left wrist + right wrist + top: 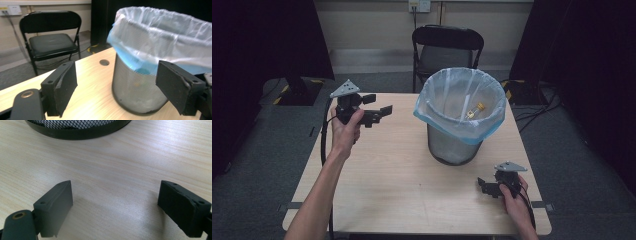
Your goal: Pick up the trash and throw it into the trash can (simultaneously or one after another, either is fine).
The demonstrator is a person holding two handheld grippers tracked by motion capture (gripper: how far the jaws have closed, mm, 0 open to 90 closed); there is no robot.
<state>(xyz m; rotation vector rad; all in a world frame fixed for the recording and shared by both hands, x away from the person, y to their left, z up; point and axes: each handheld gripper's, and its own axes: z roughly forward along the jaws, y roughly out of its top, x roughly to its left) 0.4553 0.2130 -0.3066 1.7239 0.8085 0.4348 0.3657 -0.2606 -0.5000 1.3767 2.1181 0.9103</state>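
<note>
Both pairs of my jaws stand apart and hold nothing. My left gripper point(379, 114) is raised over the far-left part of the table point(387, 185), jaws aimed rightward at the bin point(459, 117), which stands upright near the far-right corner, lined with a pale blue bag point(160, 35). My right gripper point(484, 186) rests low at the near-right edge, just short of the bin's base point(77, 131). A small brass-coloured item point(475, 111) lies inside the bag; the right gripper looks nearer.

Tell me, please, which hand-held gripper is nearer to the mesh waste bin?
Right, narrowly. The right hand-held gripper sits low on the table just in front of the mesh waste bin, beside its base. The left hand-held gripper is raised to the bin's left, pointing at it, jaws open.
</note>
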